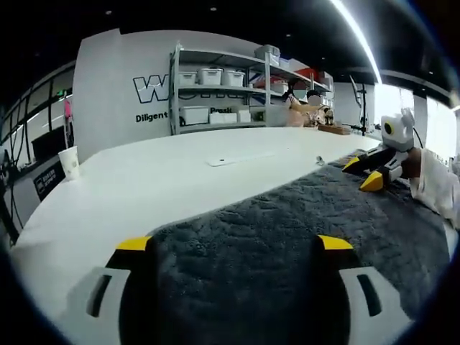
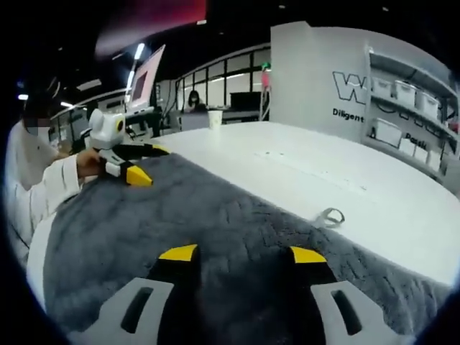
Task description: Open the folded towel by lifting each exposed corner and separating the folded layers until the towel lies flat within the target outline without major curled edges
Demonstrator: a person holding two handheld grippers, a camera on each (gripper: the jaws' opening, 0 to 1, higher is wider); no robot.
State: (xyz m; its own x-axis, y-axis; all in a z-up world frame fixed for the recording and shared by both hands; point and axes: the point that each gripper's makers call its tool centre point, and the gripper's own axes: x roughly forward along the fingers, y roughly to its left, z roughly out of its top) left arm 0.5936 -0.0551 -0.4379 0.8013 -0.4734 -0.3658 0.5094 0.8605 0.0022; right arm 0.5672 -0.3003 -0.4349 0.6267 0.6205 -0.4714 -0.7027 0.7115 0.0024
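Spreading across the white tabletop [image 1: 144, 180], the grey towel [image 1: 287, 237] was seen under both tongs. The left tongs [image 1: 236, 244] and the right tongs [image 2: 243, 254] were held with jaws parted, gripping nothing, each low over the cloth, probably to press an edge flat. A paper cup [image 1: 70, 162] stood at nine o'clock.

Bright overhead strip lighting, soft shadows, strong fisheye bending at edges.

Dark grey textured towel [image 1: 287, 237] lies spread flat on the white table [image 1: 144, 180].
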